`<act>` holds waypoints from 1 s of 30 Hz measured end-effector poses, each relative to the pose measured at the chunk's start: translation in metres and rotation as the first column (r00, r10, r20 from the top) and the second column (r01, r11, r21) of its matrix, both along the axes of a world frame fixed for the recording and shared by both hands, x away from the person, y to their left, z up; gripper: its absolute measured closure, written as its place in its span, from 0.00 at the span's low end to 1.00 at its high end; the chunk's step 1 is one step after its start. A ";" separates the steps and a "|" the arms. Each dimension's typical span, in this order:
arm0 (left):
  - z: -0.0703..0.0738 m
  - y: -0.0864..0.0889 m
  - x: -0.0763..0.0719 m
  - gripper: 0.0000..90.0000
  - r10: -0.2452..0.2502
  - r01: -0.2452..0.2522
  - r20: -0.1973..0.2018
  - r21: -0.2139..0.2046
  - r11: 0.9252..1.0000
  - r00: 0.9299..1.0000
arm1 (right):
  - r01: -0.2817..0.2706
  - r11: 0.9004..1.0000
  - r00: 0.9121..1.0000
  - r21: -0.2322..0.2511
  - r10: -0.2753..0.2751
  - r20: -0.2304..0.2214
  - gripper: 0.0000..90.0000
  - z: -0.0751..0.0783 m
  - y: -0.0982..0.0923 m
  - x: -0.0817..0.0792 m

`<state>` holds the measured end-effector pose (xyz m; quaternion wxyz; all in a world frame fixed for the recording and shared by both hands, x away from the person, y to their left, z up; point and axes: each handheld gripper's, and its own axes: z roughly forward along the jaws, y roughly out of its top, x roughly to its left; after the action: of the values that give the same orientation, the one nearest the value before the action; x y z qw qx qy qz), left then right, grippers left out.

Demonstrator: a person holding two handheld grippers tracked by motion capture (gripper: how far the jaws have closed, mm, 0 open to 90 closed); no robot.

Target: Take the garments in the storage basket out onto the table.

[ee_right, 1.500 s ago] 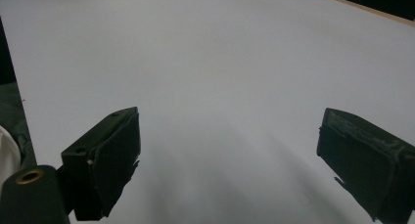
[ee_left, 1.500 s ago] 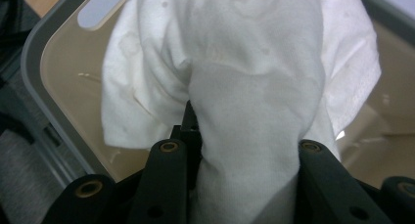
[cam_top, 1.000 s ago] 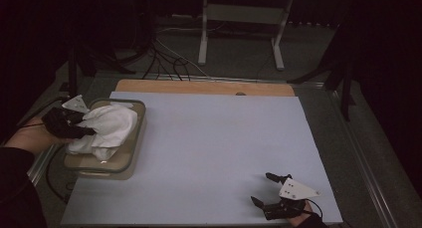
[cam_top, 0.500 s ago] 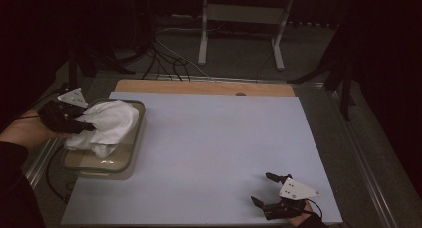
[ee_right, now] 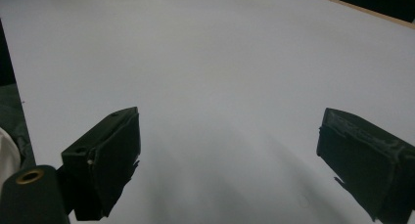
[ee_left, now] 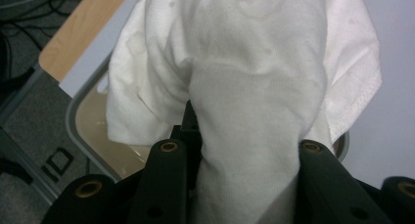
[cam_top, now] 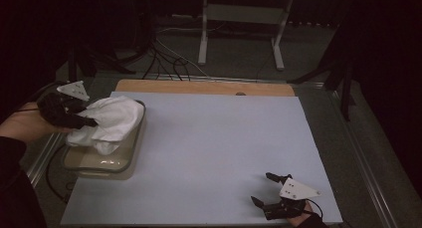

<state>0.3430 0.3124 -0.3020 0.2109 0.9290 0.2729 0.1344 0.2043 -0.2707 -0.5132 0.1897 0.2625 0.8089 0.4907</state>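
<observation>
The left gripper [cam_top: 87, 119] is closed on a white cloth [cam_top: 110, 122] — in the left gripper view the fabric [ee_left: 254, 111] is bunched thickly between the two black jaws and drapes forward over them. The cloth hangs over a clear shallow tray [cam_top: 117, 164] at the left edge of the table [cam_top: 209, 148], its lower folds reaching into the tray; whether they touch the bottom cannot be told. The tray holds a pale film of liquid, visible under the cloth in the left gripper view [ee_left: 98, 121]. The right gripper [cam_top: 266, 189] sits low at the near right corner of the table, well apart from the tray — jaws spread wide, nothing between them, bare white surface [ee_right: 220, 87] ahead.
</observation>
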 end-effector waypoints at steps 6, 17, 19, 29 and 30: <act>0.009 -0.005 0.000 0.79 -0.015 0.015 0.004 -0.009 1.000 1.000 | -0.004 1.000 1.000 0.000 0.004 0.004 0.10 0.000 0.000 0.000; 0.023 -0.031 0.004 0.79 -0.068 0.068 0.003 -0.029 0.997 0.998 | -0.001 1.000 1.000 0.002 0.001 0.000 0.10 0.000 0.000 0.000; 0.023 -0.034 0.005 0.79 -0.075 0.075 -0.001 -0.030 0.997 0.997 | -0.001 1.000 1.000 0.003 0.001 0.002 0.10 0.000 0.000 0.000; 0.024 -0.077 0.013 0.79 -0.172 0.172 -0.005 -0.039 0.984 0.985 | -0.003 1.000 1.000 0.002 0.003 0.000 0.10 0.000 0.000 0.000; 0.024 -0.077 0.013 0.79 -0.172 0.172 -0.005 -0.039 0.984 0.985 | -0.003 1.000 1.000 0.005 0.003 -0.001 0.10 0.001 -0.001 0.000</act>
<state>0.3563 0.2353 -0.2781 0.2383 0.9454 0.1951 0.1066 0.2039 -0.2714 -0.5126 0.1881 0.2619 0.8082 0.4928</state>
